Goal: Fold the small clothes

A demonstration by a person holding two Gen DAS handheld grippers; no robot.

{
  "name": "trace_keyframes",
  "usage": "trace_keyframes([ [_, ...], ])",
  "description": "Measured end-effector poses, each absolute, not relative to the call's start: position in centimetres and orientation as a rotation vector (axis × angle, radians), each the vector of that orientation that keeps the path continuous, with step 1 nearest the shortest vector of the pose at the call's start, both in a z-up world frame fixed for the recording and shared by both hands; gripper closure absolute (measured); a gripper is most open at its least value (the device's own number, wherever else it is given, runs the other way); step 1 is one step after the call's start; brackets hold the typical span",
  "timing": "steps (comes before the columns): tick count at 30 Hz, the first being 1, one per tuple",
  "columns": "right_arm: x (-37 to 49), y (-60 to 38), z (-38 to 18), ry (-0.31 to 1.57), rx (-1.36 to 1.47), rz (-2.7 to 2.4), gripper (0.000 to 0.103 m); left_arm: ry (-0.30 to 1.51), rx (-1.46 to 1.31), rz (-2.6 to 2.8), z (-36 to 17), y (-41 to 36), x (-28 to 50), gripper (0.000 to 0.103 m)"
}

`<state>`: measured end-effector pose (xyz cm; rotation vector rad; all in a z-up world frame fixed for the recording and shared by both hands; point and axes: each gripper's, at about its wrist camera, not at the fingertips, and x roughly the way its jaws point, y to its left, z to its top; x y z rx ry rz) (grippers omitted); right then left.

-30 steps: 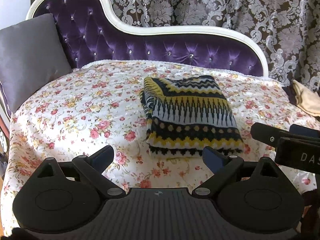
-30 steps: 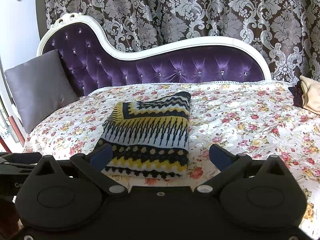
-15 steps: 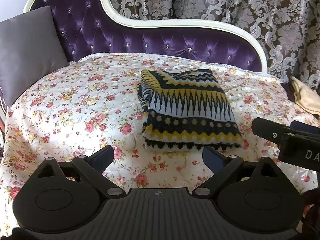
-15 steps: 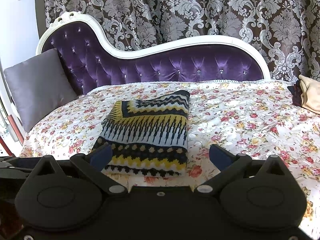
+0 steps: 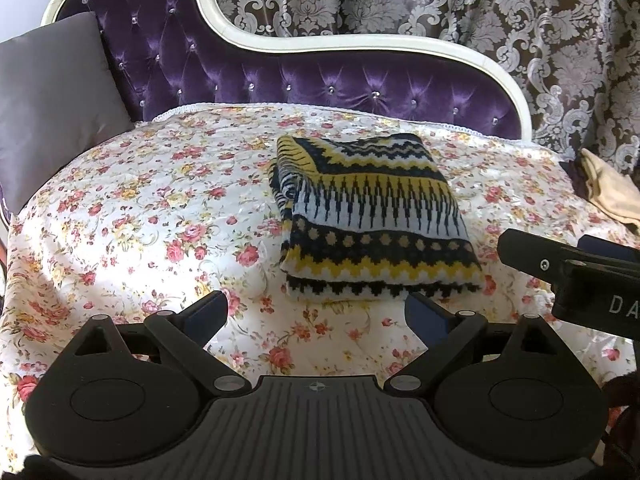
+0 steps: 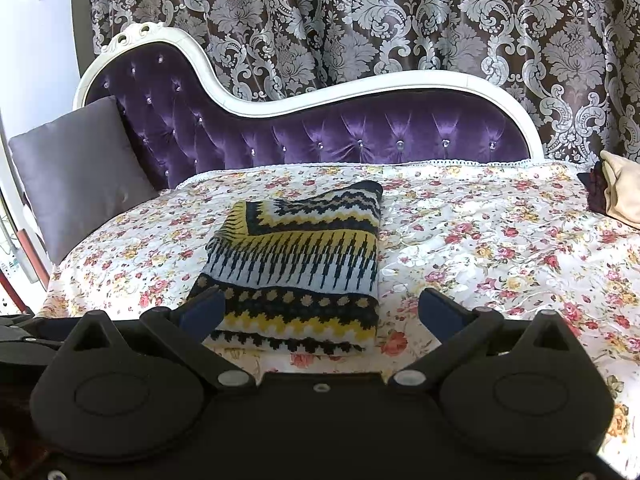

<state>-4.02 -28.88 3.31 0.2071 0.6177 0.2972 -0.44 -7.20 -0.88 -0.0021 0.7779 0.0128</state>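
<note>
Knitted sweater [image 5: 372, 216] on glossy floral bedspread [image 5: 160, 216]; tufted velvet backrest [image 5: 320, 84].

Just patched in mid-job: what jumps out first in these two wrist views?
The folded knit garment, zigzagged in yellow, navy and white, lies mid-way across the floral bedspread. Behind it curves the tufted purple backrest, a grey cushion at its left end. Both the left gripper and right gripper are open, holding nothing.

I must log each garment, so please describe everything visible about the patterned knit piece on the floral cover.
The knit garment looks like thick wool, with navy, yellow and white zigzag and dotted bands. It is folded into a neat rectangle and lies flat on the floral cover. Nothing else touches it; both grippers sit short of it.
</note>
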Motion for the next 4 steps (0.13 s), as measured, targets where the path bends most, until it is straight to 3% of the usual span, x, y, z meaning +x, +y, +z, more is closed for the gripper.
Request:
trace_keyframes([
  [4,-3.96,-28.8,3.35,0.619,0.205,0.298,0.0,0.778,-0.002,0.014,-0.88,-7.25,-0.44,0.006],
])
